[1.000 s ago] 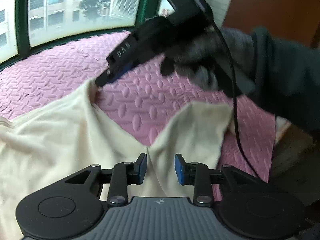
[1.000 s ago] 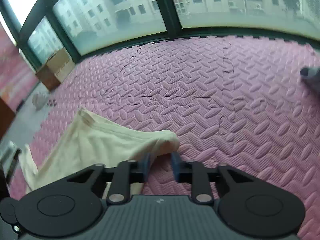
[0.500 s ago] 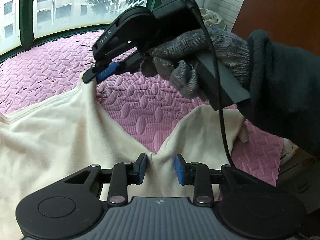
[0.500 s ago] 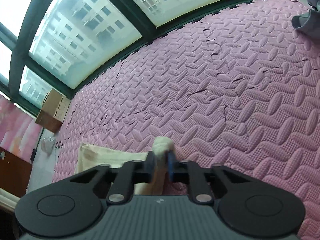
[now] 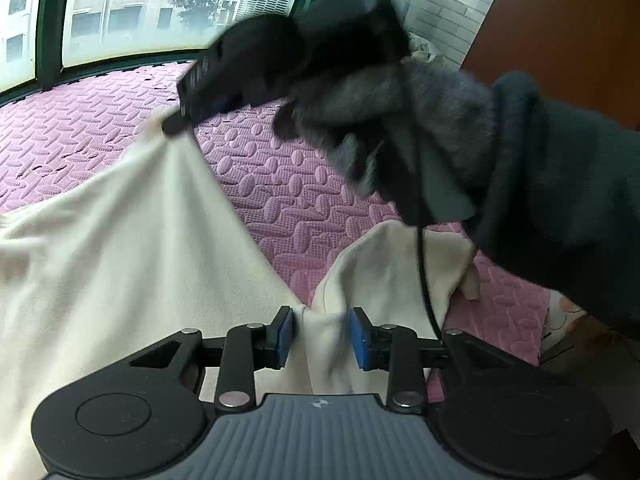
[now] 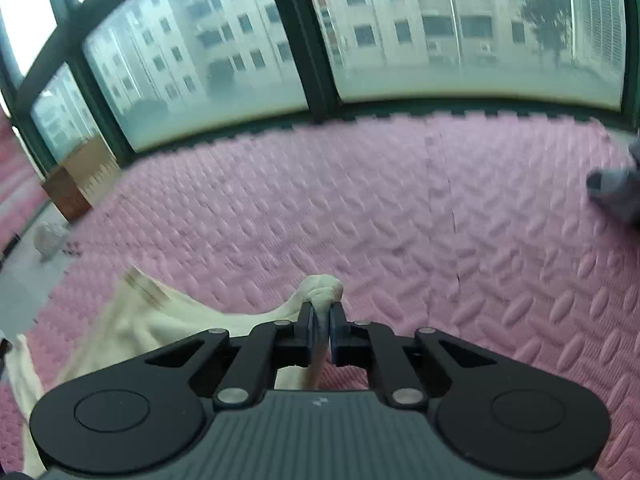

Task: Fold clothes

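Note:
A cream garment (image 5: 120, 248) lies spread over the pink foam mat (image 5: 280, 184), mostly to the left. My left gripper (image 5: 322, 334) is open, with a fold of the garment lying between its blue pads (image 5: 285, 332). Above and to the left, a gloved hand (image 5: 380, 112) holds my right gripper (image 5: 176, 128), which is shut on a corner of the garment and pulls it up off the mat. In the right wrist view the right gripper (image 6: 320, 322) pinches a bunched knot of cream cloth (image 6: 322, 288). The rest of the garment (image 6: 160, 320) trails down to the left.
The pink mat (image 6: 400, 208) runs back to a wall of windows. A cardboard box (image 6: 76, 184) and a small white object (image 6: 50, 236) sit off the mat's left edge. A grey item (image 6: 616, 192) lies at far right. A dark sleeve (image 5: 560, 184) crosses the right side.
My right gripper shut on the garment's corner and lifted it, pulling the cloth taut. The left gripper stayed open over the same fold.

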A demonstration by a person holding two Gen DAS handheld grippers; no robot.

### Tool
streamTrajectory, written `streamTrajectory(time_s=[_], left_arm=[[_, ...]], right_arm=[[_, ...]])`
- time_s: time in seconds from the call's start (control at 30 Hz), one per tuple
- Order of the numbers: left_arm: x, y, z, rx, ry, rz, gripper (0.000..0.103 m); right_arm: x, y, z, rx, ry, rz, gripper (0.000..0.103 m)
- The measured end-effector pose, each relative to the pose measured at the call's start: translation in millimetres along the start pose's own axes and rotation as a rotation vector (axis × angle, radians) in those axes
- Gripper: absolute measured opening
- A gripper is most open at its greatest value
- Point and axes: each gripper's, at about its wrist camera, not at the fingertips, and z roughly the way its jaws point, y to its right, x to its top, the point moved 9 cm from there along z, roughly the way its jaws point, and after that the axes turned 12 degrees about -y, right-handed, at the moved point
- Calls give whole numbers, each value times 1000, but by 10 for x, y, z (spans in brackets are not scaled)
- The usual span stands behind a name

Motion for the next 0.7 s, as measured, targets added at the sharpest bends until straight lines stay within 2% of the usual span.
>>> streamTrajectory(time_s=[0.17,0.3,0.5,0.7], left_arm=[[31,-90,-309,43,30,32,34],[109,-465,-643,152,66,-5,35],[222,-1508,-849,402,74,-210,36],[221,-2346,-958,530,69,-392,34]], right_arm=[[-111,46,148,-33,-47,4,8],[-117,48,166,-35,-53,6,10],[-115,72,190,-36,-53,15,12],[-117,72,186,-37,-54,18,12]])
